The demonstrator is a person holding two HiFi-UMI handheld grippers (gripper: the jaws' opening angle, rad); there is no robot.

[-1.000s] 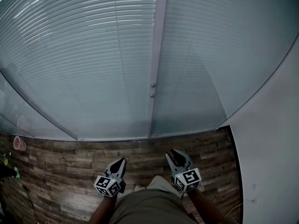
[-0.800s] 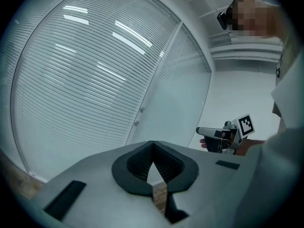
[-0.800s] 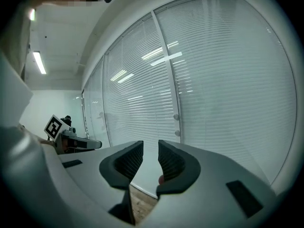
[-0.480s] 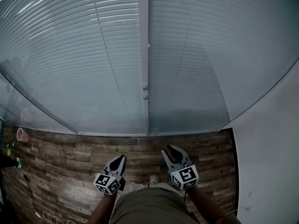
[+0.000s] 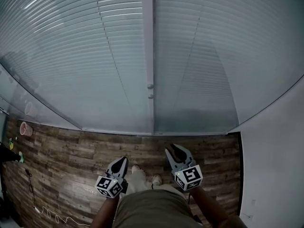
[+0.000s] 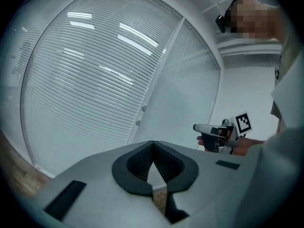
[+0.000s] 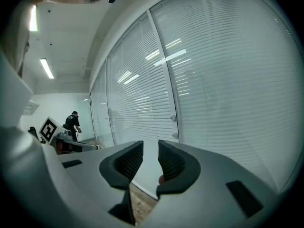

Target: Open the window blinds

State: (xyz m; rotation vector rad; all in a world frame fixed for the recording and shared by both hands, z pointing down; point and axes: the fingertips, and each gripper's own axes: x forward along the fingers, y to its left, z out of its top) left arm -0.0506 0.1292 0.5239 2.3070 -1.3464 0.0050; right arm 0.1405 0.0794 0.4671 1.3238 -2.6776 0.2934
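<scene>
Task not begun, by the look of it: window blinds (image 5: 95,56) hang fully down with slats shut, filling the head view from 9 through 12 to 3 o'clock. The two small knobs (image 5: 150,86) on the centre frame post (image 5: 148,42), probably the slat control, are untouched just 12-ward of centre. Both tools hang well apart from them over the wood floor (image 5: 71,160): left gripper (image 5: 123,161) at 7 o'clock has its tips together on nothing, and right gripper (image 5: 172,150) at 5 o'clock is part open with a narrow gap, empty, touching nothing.
</scene>
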